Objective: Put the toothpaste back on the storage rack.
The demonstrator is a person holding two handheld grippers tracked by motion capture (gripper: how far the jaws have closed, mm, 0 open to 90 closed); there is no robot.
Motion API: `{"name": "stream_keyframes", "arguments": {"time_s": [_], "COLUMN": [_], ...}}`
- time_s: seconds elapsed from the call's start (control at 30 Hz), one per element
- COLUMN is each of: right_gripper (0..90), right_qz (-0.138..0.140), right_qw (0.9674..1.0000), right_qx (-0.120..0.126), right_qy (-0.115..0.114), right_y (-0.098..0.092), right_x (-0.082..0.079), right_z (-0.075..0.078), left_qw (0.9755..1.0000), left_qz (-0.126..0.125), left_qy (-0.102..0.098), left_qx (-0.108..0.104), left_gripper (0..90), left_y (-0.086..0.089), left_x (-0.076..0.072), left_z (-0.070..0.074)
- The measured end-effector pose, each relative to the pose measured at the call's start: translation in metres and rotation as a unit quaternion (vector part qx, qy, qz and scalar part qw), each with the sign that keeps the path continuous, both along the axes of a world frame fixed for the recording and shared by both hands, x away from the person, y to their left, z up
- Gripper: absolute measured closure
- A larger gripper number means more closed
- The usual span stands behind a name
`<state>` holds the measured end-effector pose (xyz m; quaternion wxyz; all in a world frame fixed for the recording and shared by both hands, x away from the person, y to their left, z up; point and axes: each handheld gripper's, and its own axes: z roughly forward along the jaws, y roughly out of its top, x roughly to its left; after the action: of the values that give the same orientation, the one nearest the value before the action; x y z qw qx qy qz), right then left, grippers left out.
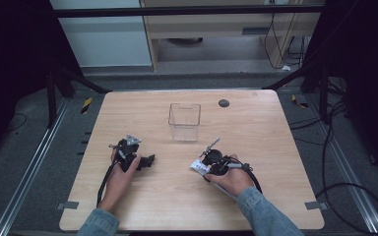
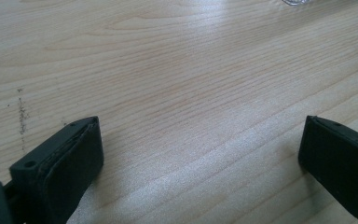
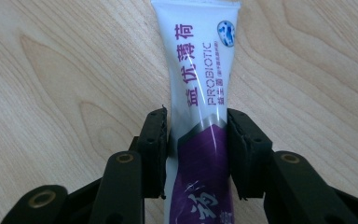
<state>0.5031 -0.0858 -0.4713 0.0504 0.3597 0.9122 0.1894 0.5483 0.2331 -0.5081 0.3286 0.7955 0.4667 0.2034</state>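
Jaws pinching white-and-purple tube (image 3: 198,121), PROBIOTIC lettering, lying on table (image 3: 51,84)

A lab-like test space: a pale wooden table (image 1: 275,196) stands inside a black metal frame (image 1: 187,11), loose black cables (image 1: 334,147) trailing over grey carpet (image 1: 29,162).

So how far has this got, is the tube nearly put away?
Just starting, it seems. Done: the right gripper has its jaws pressed on both sides of the white and purple tube, which lies on the table. In hand: that grip. Left: lifting the tube and probably dropping it into the clear container, which looks empty. The left gripper rests open over bare wood.
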Motion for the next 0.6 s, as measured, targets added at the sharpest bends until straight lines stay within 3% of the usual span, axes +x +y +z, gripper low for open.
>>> {"name": "stream_keyframes", "arguments": {"time_s": [0.6], "right_gripper": [66.6], "right_qz": [0.003], "right_qw": [1.0000], "right_qx": [-0.004], "right_qy": [-0.002], "right_y": [0.0022], "right_x": [-0.0015], "right_z": [-0.0001], "left_qw": [1.0000], "left_qz": [0.000], "left_qy": [0.000], "left_qx": [0.000], "left_gripper": [0.0], "left_y": [0.0000], "left_x": [0.0001], "left_z": [0.0000]}}
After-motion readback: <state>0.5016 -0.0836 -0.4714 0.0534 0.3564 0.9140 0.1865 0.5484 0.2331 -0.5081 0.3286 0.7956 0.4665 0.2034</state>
